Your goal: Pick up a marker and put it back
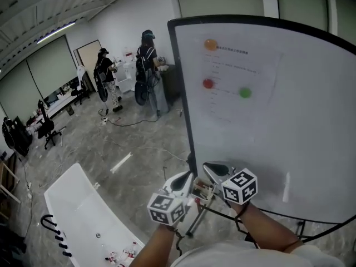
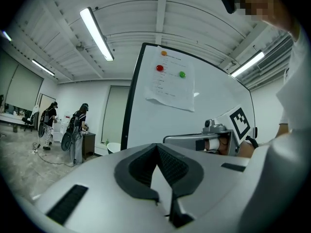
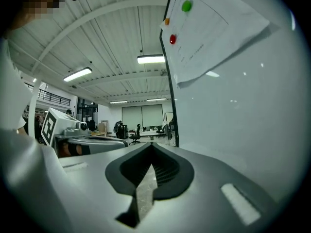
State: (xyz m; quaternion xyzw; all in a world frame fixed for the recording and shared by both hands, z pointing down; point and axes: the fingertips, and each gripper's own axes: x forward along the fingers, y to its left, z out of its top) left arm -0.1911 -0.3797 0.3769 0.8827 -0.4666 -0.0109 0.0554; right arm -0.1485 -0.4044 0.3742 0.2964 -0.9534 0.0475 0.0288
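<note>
I cannot make out any marker for certain; a short pale streak (image 1: 286, 187) low on the whiteboard (image 1: 311, 132) is too faint to identify. My left gripper (image 1: 186, 178) and right gripper (image 1: 211, 167) are held side by side near my body, in front of the board's lower left corner. Both are shut with nothing between the pads. In the left gripper view the left gripper (image 2: 157, 147) points up past the board (image 2: 214, 101), and the right gripper (image 2: 194, 141) shows beside it. The right gripper (image 3: 151, 147) sits close to the board (image 3: 243, 120).
A paper sheet (image 1: 239, 74) hangs on the board under orange (image 1: 210, 44), red (image 1: 208, 83) and green (image 1: 245, 93) magnets. The board's black stand (image 1: 311, 230) runs along the floor. A white table (image 1: 94, 216) stands at lower left. Two people (image 1: 147, 65) stand far back.
</note>
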